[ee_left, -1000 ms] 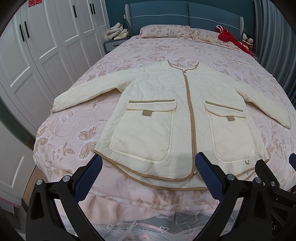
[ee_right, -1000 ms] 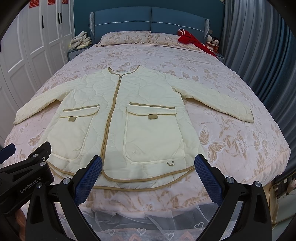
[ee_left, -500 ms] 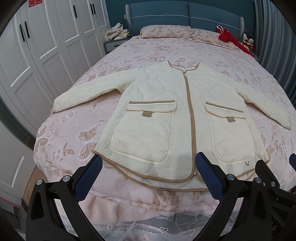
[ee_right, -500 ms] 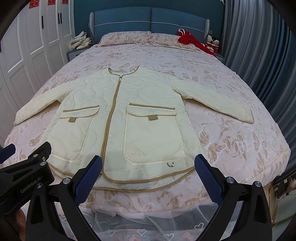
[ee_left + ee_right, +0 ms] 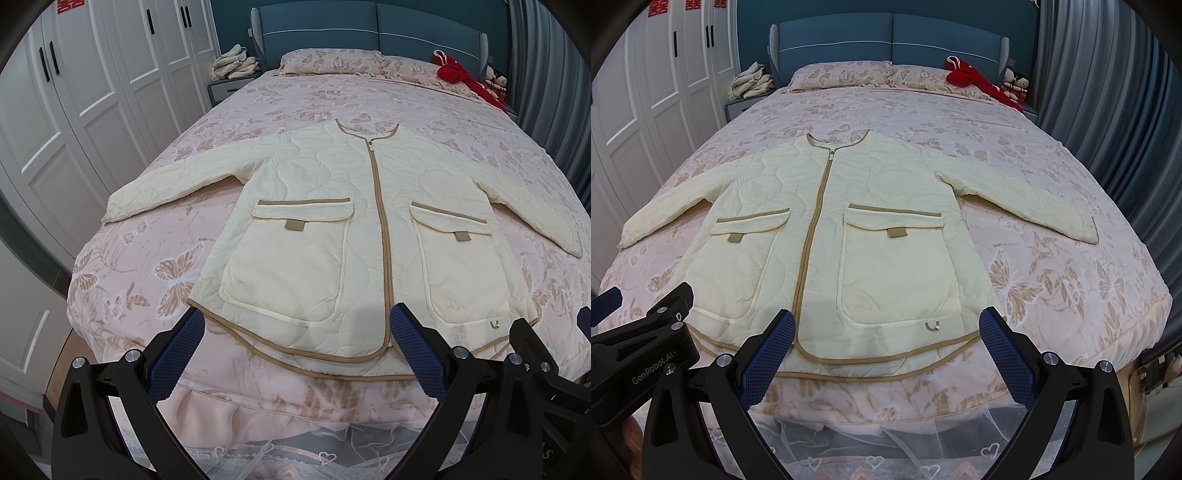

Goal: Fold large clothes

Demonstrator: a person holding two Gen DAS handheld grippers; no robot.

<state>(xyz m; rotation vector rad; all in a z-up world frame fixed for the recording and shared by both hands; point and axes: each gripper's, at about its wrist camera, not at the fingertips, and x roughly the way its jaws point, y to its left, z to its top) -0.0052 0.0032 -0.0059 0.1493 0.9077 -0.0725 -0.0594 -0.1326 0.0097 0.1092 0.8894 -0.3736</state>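
Jacket (image 5: 369,236) hem partly behind fingers (image 5: 413,347)

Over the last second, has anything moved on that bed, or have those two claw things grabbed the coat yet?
Nothing visibly changed. The cream jacket lies flat and zipped on the bed, sleeves spread, as before. The left gripper and right gripper stay open at the hem end, holding nothing.
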